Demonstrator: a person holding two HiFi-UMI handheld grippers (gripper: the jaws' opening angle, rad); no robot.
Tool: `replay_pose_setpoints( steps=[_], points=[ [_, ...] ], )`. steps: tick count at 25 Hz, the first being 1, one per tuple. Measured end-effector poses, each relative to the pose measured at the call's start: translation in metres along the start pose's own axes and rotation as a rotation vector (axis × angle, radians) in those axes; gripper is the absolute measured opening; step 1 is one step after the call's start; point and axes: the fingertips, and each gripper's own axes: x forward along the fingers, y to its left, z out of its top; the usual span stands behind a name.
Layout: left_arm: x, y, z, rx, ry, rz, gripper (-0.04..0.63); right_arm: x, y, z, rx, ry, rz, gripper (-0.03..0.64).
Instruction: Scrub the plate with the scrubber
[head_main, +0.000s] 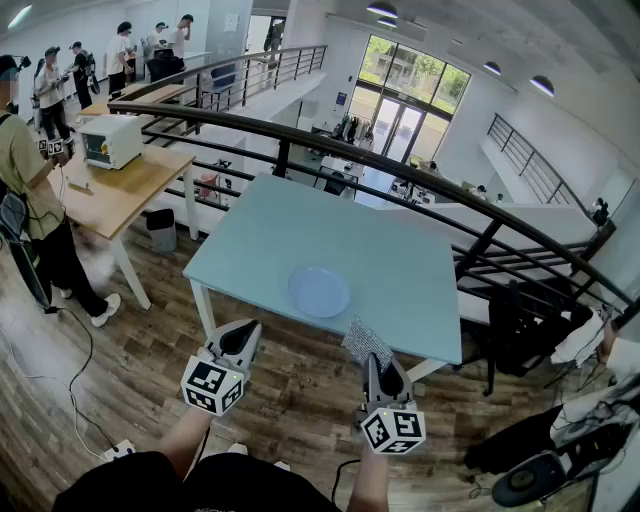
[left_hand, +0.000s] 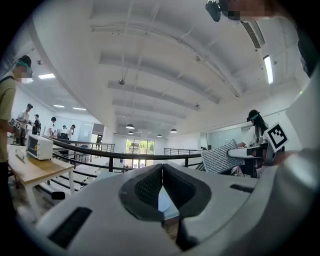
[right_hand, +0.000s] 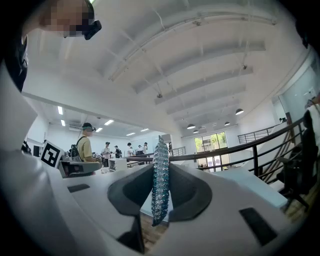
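A pale blue plate (head_main: 319, 291) lies near the front edge of the light blue table (head_main: 290, 225). My left gripper (head_main: 240, 336) is held below the table's front edge, left of the plate, shut with nothing between its jaws (left_hand: 162, 186). My right gripper (head_main: 385, 377) is also below the front edge, right of the plate. It is shut on a glittery grey scrubber (head_main: 366, 343), a thin sheet that stands edge-on between the jaws (right_hand: 160, 180) in the right gripper view. The same scrubber (left_hand: 218, 158) shows from the left gripper view.
A black railing (head_main: 330, 150) curves behind the table. A wooden table (head_main: 120, 190) with a white oven (head_main: 110, 140) stands at the left, with a person (head_main: 30, 210) beside it. A black chair (head_main: 525, 325) stands right of the blue table. The floor is wood planks.
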Motion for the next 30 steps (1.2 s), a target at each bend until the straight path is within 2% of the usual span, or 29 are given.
replay_pose_setpoints(
  steps=[7, 17, 24, 30],
  points=[
    [-0.004, 0.03, 0.001, -0.028, -0.007, 0.009, 0.011, 0.013, 0.014, -0.001, 0.028, -0.002, -0.007, 0.083],
    [0.0, 0.066, 0.004, -0.02, -0.017, -0.023, 0.011, 0.038, 0.036, -0.005, 0.032, -0.021, -0.034, 0.084],
    [-0.008, 0.09, -0.003, -0.024, 0.007, -0.054, 0.011, 0.05, 0.06, -0.013, 0.046, -0.015, -0.057, 0.084],
    [-0.014, 0.108, -0.011, -0.053, 0.027, -0.042, 0.011, 0.05, 0.071, -0.016, 0.085, -0.003, -0.063, 0.084]
  ],
)
